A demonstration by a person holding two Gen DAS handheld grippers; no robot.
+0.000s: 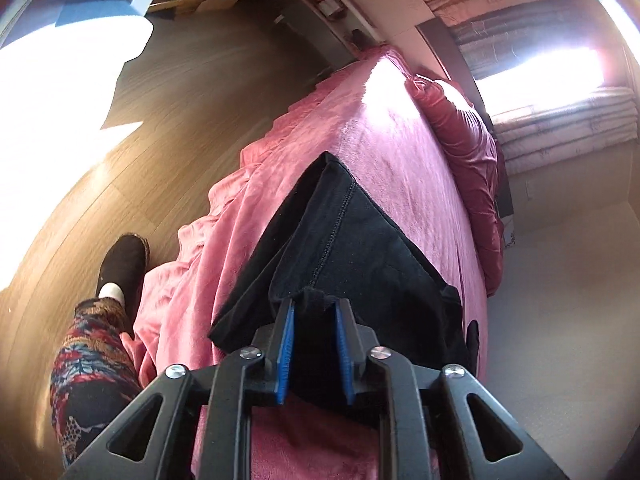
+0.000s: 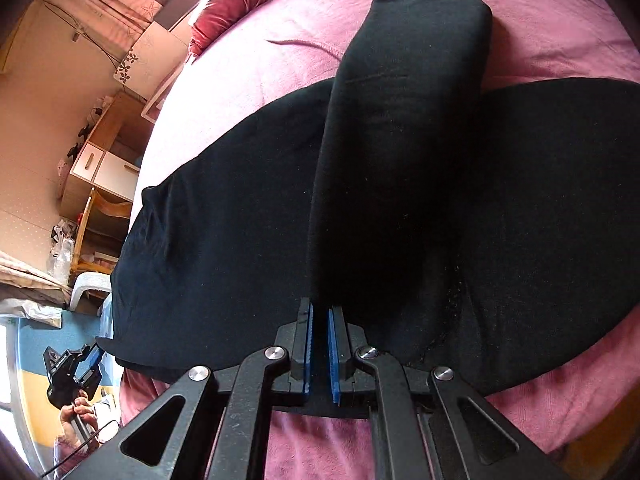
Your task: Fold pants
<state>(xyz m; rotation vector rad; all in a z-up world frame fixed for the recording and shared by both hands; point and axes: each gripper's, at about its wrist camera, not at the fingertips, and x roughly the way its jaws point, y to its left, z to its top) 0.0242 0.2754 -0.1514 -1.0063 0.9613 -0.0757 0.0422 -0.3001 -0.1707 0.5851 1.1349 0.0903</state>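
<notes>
The black soft fabric pants (image 2: pixel 224 216) lie spread on the bed covered with a pink fleece blanket (image 2: pixel 280 52), close to its near edge. One leg is folded over and stretches away across the rest of the cloth.

The right gripper (image 2: pixel 319 312) has its blue pads almost together, clamped on the edge of this folded leg.

The left gripper (image 1: pixel 315 304) holds a bunch of the black cloth between its blue pads, near the side edge of the bed. A dark slipper (image 1: pixel 122 268) stands on the brown wooden floor (image 1: pixel 180 92) beside the bed.
</notes>
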